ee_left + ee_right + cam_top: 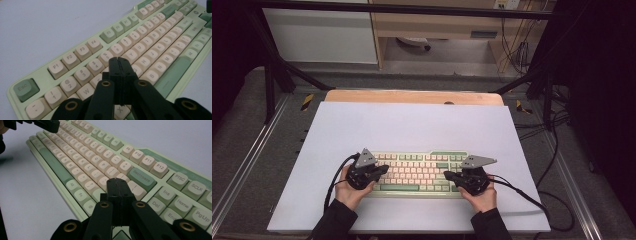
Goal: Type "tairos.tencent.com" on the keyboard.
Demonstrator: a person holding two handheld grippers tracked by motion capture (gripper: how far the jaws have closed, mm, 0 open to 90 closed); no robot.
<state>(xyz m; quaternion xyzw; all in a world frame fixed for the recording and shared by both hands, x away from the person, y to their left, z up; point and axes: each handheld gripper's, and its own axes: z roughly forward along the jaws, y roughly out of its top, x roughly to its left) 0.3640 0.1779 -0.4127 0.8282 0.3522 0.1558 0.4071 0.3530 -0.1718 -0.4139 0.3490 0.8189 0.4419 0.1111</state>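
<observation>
Lying near the front edge of the white-covered counter (412, 125): a pale green keyboard (417, 175) with cream keys, long side across. Hovering over its left end, the left gripper (382, 171), fingers (115, 67) pressed flat together, nothing between them, tips above the letter keys near the number row; touching a key or just above it, hard to tell from here. Over the right end, the right gripper (447, 175), fingers (117, 188) likewise closed on nothing, tips by the green Backspace key (142, 178). Legible in the gripper views: key legends such as Esc (25, 88). Visible from the high view: both hands and dark sleeves.
</observation>
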